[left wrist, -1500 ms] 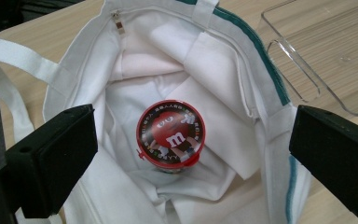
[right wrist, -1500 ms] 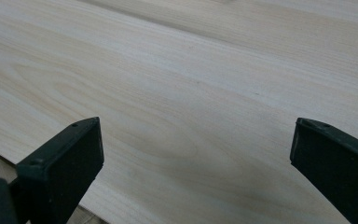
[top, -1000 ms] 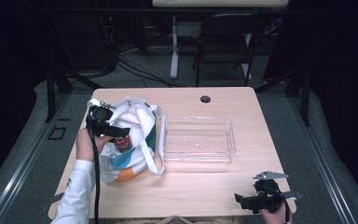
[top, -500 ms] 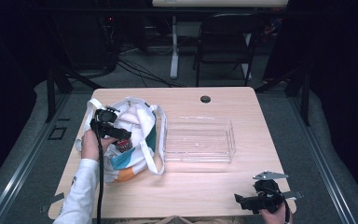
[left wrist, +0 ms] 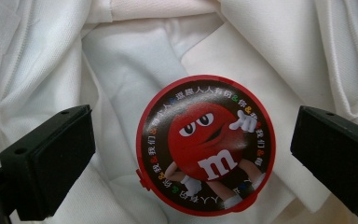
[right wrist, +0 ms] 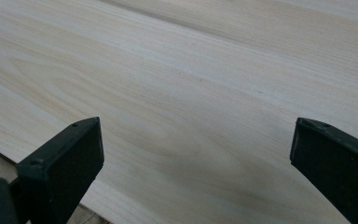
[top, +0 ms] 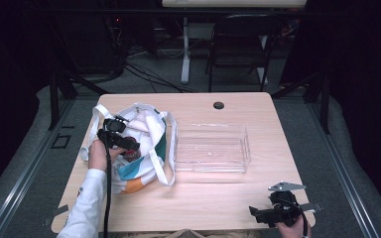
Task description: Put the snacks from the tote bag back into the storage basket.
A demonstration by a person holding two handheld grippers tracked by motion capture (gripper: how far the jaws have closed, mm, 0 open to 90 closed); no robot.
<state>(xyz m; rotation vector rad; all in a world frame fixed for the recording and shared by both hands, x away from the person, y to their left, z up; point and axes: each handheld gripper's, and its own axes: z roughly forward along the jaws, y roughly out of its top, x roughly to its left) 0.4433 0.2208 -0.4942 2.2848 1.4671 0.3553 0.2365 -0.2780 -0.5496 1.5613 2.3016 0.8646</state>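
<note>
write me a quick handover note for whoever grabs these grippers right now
Left gripper: open, jaws either side of the round red candy tin with the cartoon lid, not touching it; tin lies inside the white cloth tote bag at table left.
Right gripper: open, holding nothing, above bare light wooden table at near right edge.
Clear plastic tray: mid-table, nothing in it.
Done: nothing moved out yet.
Left: probably close on the tin and lift it, perhaps to the tray.

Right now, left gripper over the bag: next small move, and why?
Probably ease the left gripper straight down and close on the red candy tin. Its jaws stand open on either side of the tin, apart from it, and the tin lies lid-up on the white lining of the tote bag.
</note>
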